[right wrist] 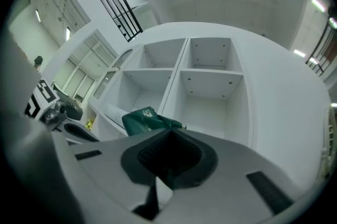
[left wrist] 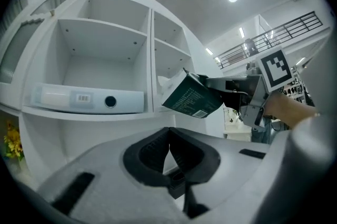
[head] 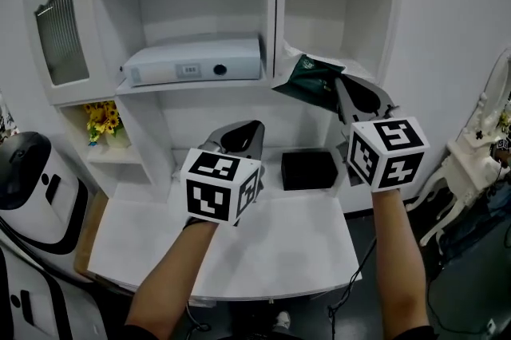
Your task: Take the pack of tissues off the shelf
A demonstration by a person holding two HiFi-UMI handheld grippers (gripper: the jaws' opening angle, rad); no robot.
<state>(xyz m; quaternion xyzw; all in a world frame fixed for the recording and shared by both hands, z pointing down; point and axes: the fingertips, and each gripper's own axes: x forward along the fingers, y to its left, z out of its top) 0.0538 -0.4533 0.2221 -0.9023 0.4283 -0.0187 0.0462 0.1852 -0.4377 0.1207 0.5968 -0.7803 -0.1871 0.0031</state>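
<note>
The pack of tissues point(head: 310, 79) is dark green and hangs tilted in front of the shelf's lower right compartment, at the divider's edge. My right gripper point(head: 340, 85) is shut on its right end; in the right gripper view the tissue pack point(right wrist: 143, 120) sticks out to the left past the closed jaw tips of the right gripper point(right wrist: 171, 131). My left gripper point(head: 254, 126) hovers above the white desk point(head: 271, 247), shut with nothing in it. The left gripper view shows its tips point(left wrist: 169, 131) meeting, and the tissue pack point(left wrist: 190, 95) held up at the right.
A white flat box point(head: 192, 61) lies on the left shelf board. A black box point(head: 309, 169) sits at the back of the desk. Yellow flowers point(head: 102, 121) stand in a low left niche. A white-and-black machine point(head: 28, 179) is at left, and ornate white furniture point(head: 479, 140) at right.
</note>
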